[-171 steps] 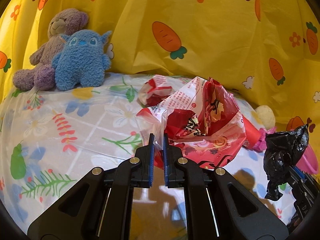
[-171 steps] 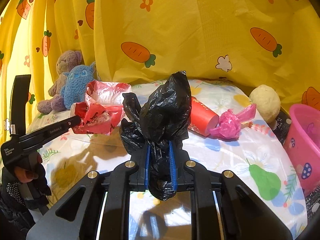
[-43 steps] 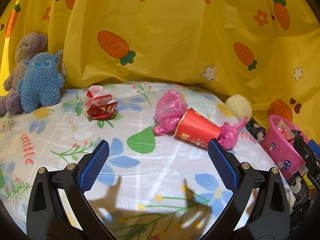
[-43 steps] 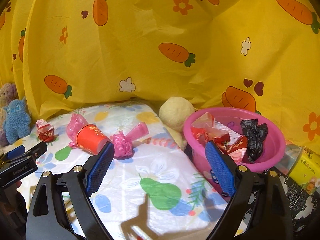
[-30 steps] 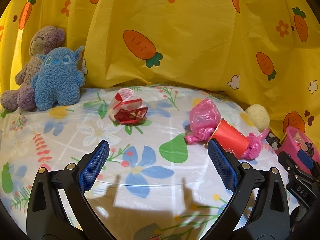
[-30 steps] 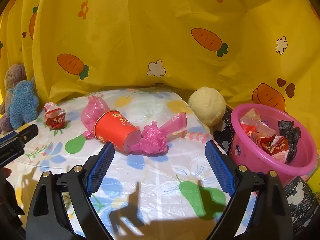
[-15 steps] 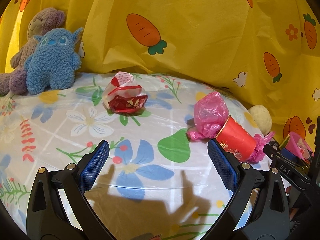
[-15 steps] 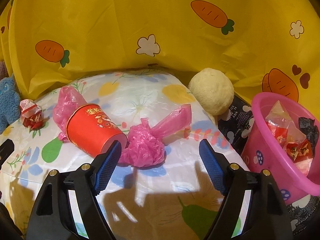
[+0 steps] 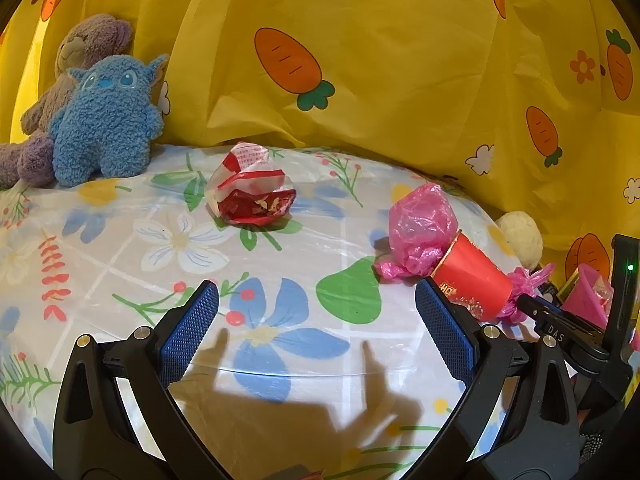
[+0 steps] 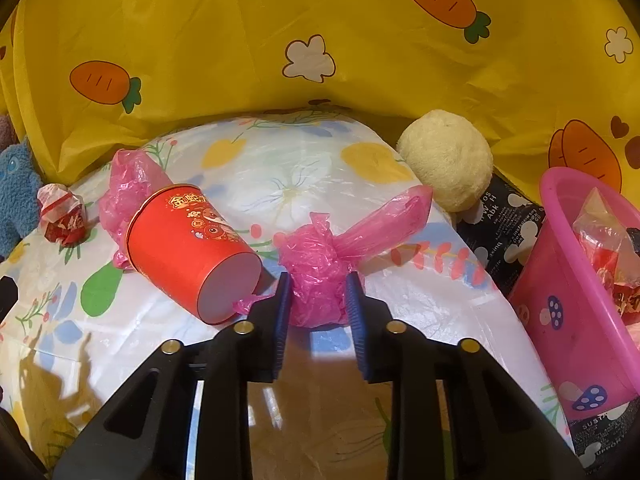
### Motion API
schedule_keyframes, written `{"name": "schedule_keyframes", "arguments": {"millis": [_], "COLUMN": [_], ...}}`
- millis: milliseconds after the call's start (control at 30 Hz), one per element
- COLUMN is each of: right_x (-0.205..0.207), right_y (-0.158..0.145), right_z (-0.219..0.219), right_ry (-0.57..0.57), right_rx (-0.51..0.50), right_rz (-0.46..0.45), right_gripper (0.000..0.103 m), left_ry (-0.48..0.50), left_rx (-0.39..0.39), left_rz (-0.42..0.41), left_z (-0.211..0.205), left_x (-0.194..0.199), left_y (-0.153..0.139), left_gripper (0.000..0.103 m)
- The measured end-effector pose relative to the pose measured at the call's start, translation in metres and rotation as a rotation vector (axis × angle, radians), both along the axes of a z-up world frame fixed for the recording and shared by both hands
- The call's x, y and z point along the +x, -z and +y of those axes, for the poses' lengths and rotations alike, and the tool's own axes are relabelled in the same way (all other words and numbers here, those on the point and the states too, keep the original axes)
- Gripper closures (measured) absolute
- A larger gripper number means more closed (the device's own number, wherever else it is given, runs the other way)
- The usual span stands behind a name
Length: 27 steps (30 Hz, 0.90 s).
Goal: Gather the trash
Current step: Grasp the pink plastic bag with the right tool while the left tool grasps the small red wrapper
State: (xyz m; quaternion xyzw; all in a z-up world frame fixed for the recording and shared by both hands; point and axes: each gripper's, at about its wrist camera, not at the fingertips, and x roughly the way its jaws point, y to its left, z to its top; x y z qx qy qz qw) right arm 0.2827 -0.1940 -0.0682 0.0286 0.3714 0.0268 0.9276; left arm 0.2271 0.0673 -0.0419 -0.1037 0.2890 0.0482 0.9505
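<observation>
Trash lies scattered on the flower-print surface (image 10: 304,168): a knotted pink plastic bag (image 10: 320,264) sits between the right gripper (image 10: 318,300) jaws, which have narrowed on either side of it and appear to touch it, though a firm clamp cannot be confirmed. Just beside it to the left, a red paper cup (image 10: 188,248) lies on its side with its base toward the camera, and a second crumpled pink bag (image 10: 128,188) touches the cup's rim end. Farther left, a crumpled red-and-white wrapper (image 9: 250,194) rests alone on the surface, near a blue plush monster (image 9: 106,120) leaning against a purple teddy bear (image 9: 84,52). The left gripper (image 9: 316,318) hovers above the surface with its jaws wide apart, holding nothing. At the right edge, a pink basin (image 10: 560,280) holds red wrappers (image 10: 612,248), near a cream plush ball (image 10: 446,160). Yellow carrot-print cloth (image 10: 280,20) hangs behind.
</observation>
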Motion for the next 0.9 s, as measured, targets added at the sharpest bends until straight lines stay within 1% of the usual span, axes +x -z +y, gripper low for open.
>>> {"name": "schedule_keyframes", "arguments": {"millis": [167, 367, 533, 600, 733, 900], "right_x": [-0.01, -0.018, -0.025, -0.026, -0.03, -0.033], "right_y": [-0.004, -0.009, -0.013, -0.014, -0.015, -0.017], "right_z": [-0.003, -0.009, -0.01, -0.011, -0.012, -0.009], "right_ry": [0.011, 0.034, 0.031, 0.027, 0.018, 0.009], "right_rx": [0.022, 0.043, 0.04, 0.048, 0.057, 0.048], "right_rz": [-0.036, -0.076, -0.103, -0.11, -0.12, -0.14], "right_gripper": [0.083, 0.083, 0.083, 0.083, 0.083, 0.083], "left_ry": [0.025, 0.073, 0.07, 0.056, -0.023, -0.084], "left_rx": [-0.012, 0.001, 0.004, 0.001, 0.002, -0.036], "left_rz": [0.005, -0.012, -0.005, 0.002, 0.023, 0.072], "left_z": [-0.001, -0.014, -0.014, -0.007, 0.026, 0.068], "left_x": [0.001, 0.001, 0.006, 0.01, 0.024, 0.045], "left_y": [-0.001, -0.015, -0.019, -0.019, -0.019, -0.01], "left_gripper": [0.006, 0.006, 0.008, 0.008, 0.009, 0.009]}}
